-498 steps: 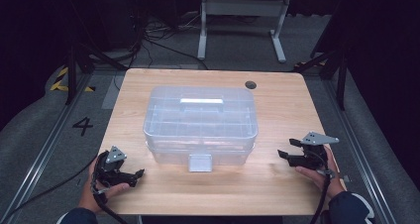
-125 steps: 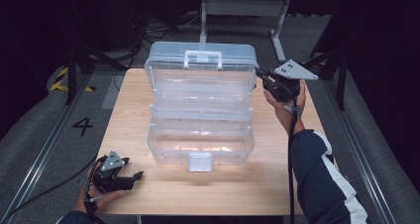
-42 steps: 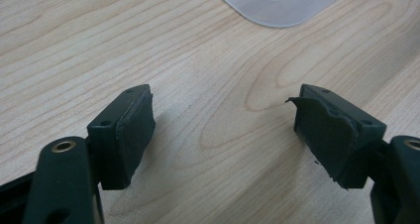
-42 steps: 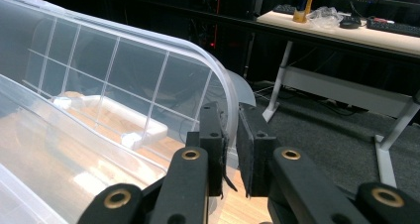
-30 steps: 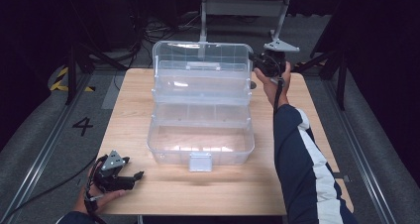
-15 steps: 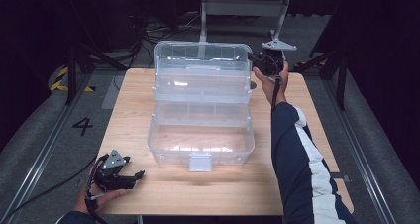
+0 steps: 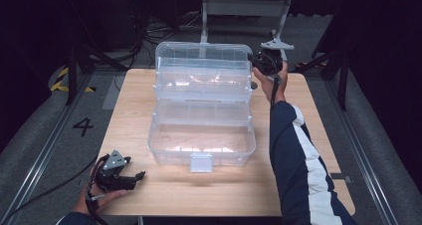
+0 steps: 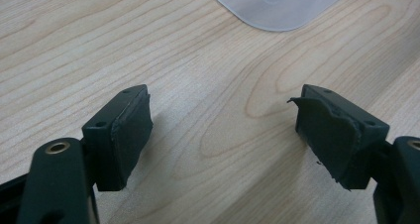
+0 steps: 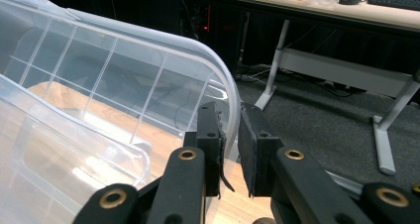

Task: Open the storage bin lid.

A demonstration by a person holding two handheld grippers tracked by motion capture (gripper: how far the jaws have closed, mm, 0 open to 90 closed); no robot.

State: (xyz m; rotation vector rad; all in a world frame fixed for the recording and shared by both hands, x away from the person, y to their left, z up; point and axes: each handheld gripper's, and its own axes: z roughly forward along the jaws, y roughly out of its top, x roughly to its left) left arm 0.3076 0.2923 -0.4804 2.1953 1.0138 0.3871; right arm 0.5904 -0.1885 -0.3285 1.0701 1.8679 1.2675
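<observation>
Right claw (image 9: 229,149) pinched lid (image 7: 201,53) rim, propping box (image 7: 201,135) open | left claw (image 8: 223,135) apart, parked on counter (image 7: 298,150).

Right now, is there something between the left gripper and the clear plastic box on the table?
Nothing visible. The left gripper rests open near the table's front left corner, and bare wood lies between it and the clear plastic box. The left gripper view shows a corner of the box ahead of the open jaws.
</observation>
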